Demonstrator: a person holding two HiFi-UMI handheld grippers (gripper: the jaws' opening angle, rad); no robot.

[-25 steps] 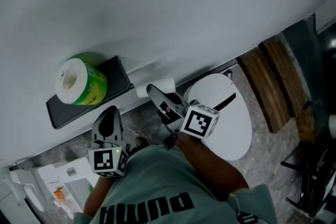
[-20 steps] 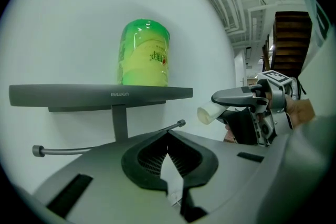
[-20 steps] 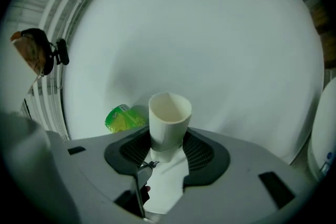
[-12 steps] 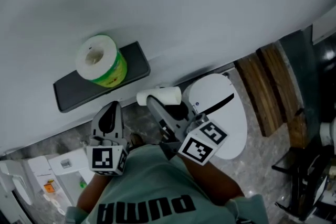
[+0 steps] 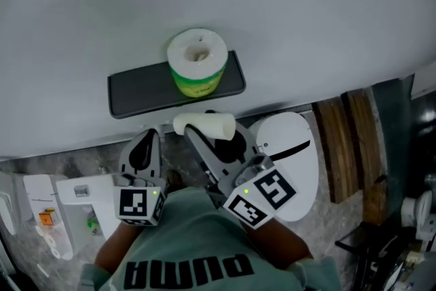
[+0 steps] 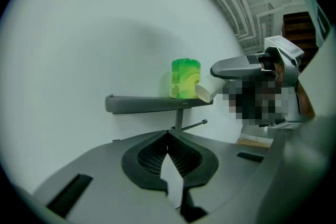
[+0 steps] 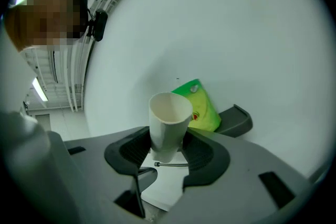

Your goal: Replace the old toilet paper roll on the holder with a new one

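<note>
A new toilet paper roll (image 5: 197,68) in green wrap stands upright on a dark wall shelf (image 5: 136,95). My right gripper (image 5: 199,135) is shut on the empty cardboard tube (image 5: 203,125), held just below the shelf's front edge. In the right gripper view the tube (image 7: 168,123) sticks out between the jaws, in front of the green roll (image 7: 202,107); the holder's bare metal rod (image 7: 170,164) shows under it. My left gripper (image 5: 144,148) is left of it, shut and empty. The left gripper view shows the roll (image 6: 185,78), the shelf (image 6: 142,103) and the rod (image 6: 191,125) ahead.
A white toilet lid (image 5: 300,167) lies to the right below the shelf. Wooden slats (image 5: 344,146) stand further right. White boxes and a small item (image 5: 75,197) lie on the stone floor at the lower left. The pale wall fills the top.
The right gripper has risen and rolled with the tube in its jaws, up close to the shelf. The left gripper has shifted a little. The shelf and roll now sit further right in view.
</note>
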